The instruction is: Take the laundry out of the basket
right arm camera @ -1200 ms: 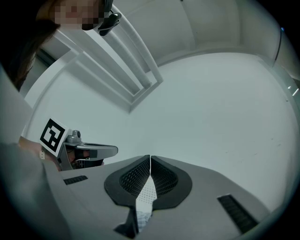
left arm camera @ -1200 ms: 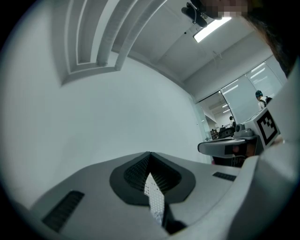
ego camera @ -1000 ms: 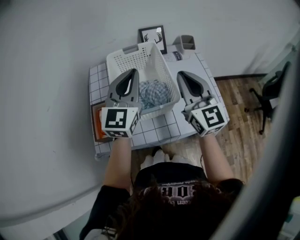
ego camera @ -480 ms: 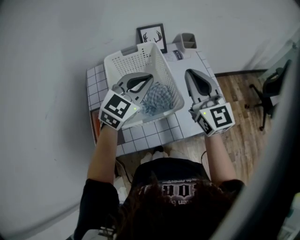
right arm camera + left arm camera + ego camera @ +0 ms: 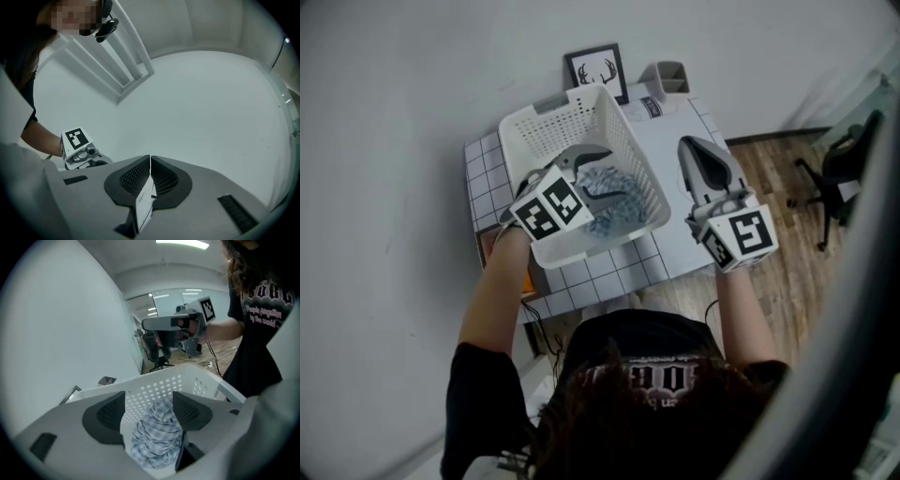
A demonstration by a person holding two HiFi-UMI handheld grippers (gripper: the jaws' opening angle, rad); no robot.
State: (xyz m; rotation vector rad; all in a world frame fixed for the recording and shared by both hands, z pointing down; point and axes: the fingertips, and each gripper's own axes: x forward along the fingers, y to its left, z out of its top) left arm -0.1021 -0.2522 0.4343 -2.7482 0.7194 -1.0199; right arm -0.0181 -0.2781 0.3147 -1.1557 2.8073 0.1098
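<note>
Now L hand-held gripper (image 5: 614, 173) had dropped into white perforated plastic basket (image 5: 553, 131), jaws just opened, spread astride crumpled blue-checked cloth (image 5: 157, 437) inside; grab looked next. R hand-held gripper (image 5: 692, 145) pressed together.

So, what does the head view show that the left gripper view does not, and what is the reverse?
Only the head view shows the gridded table top and the left gripper seen from outside.

Only the left gripper view shows a ceiling light and the front of the person's black shirt. It also shows the gap between the left jaws, which have just been opening. The checked cloth is between them, not pressed.

Both show the white basket, that cloth and the right gripper.
</note>
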